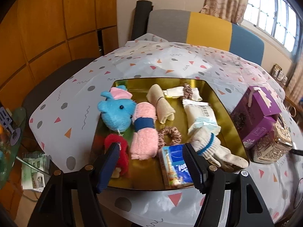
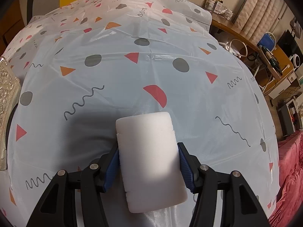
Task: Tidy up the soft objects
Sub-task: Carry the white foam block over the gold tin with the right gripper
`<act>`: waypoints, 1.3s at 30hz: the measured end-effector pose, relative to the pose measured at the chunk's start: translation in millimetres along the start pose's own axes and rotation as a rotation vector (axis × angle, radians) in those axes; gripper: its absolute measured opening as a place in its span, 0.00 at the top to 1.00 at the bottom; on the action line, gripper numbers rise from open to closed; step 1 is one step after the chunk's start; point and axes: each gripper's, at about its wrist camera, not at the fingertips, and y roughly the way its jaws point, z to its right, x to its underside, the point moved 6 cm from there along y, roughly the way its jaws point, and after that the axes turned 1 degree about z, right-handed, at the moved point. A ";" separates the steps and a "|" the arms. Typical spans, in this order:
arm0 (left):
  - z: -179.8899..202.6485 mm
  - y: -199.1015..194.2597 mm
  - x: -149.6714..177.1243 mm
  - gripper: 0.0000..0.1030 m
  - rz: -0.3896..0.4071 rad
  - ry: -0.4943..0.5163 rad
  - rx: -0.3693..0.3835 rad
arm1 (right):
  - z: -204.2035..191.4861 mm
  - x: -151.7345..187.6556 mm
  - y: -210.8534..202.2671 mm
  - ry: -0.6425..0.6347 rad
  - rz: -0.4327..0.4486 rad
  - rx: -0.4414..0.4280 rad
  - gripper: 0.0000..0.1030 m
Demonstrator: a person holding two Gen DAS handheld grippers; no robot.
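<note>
A gold tray [image 1: 170, 81] on the patterned tablecloth holds a blue plush [image 1: 117, 113], a pink rolled towel [image 1: 144, 132] with a blue band, a red fluffy piece [image 1: 109, 140], a beige rolled cloth [image 1: 161, 102], a pink scrunchie [image 1: 169, 135], a wipes pack [image 1: 202, 117], a white glove [image 1: 212, 147] and a tissue pack [image 1: 174, 166]. My left gripper [image 1: 151, 147] hangs open over the tray's near edge, holding nothing. My right gripper [image 2: 148, 147] is shut on a white foam block [image 2: 149, 151] above the tablecloth [image 2: 132, 75].
Purple boxes [image 1: 253, 113] and a glittery gold box [image 1: 274, 143] stand right of the tray; its ornate side [image 2: 5, 98] shows at the left edge of the right wrist view. A striped chair [image 1: 208, 28] stands behind the table. Cluttered desks [image 2: 265, 56] lie to the right.
</note>
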 end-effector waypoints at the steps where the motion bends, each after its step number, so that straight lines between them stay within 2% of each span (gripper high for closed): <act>1: 2.5 -0.8 0.2 0.33 0.001 0.007 0.002 | -0.3 0.1 -0.1 -0.003 0.000 0.002 0.44; 11: 26.3 -5.0 3.6 0.33 -0.006 0.066 0.045 | -3.0 -9.1 -2.0 0.054 -0.020 -0.015 0.45; 16: 34.9 -5.5 8.5 0.33 -0.014 0.089 0.064 | -21.4 -31.2 -17.5 0.078 0.036 -0.049 0.45; 31: 39.2 -1.9 20.2 0.33 -0.037 0.101 0.101 | -120.2 -128.4 -99.0 -0.093 0.228 -0.097 0.45; 39: 31.9 -1.7 20.1 0.33 -0.035 0.082 0.102 | -191.0 -165.5 -152.2 -0.193 0.329 -0.182 0.45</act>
